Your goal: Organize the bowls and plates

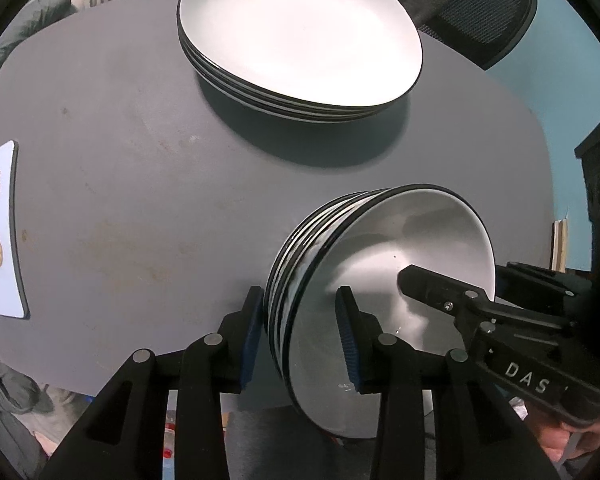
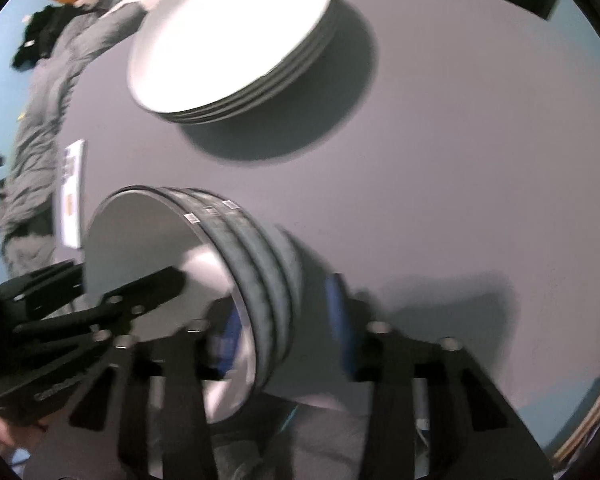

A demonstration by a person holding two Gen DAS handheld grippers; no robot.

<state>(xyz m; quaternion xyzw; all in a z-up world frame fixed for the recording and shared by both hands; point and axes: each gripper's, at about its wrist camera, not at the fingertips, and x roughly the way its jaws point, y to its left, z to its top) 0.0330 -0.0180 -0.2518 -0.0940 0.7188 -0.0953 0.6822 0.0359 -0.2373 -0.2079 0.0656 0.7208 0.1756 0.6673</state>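
Note:
A stack of nested white bowls with black rims [image 1: 380, 264] sits at the near edge of the grey table [image 1: 140, 200]. It also shows in the right wrist view [image 2: 204, 264]. My left gripper [image 1: 298, 340] is closed around the rims of the bowl stack, one finger inside the top bowl and one outside. My right gripper [image 2: 284, 332] grips the same stack from the opposite side, one blue pad inside and one outside. A stack of white plates [image 1: 296, 36] sits further back on the table, also in the right wrist view [image 2: 232, 36].
A white phone [image 1: 2, 232] lies at the table's left edge; it shows in the right wrist view [image 2: 72, 192]. A black mesh chair [image 1: 480, 4] stands behind the table. A grey jacket [image 2: 40, 120] hangs at the left.

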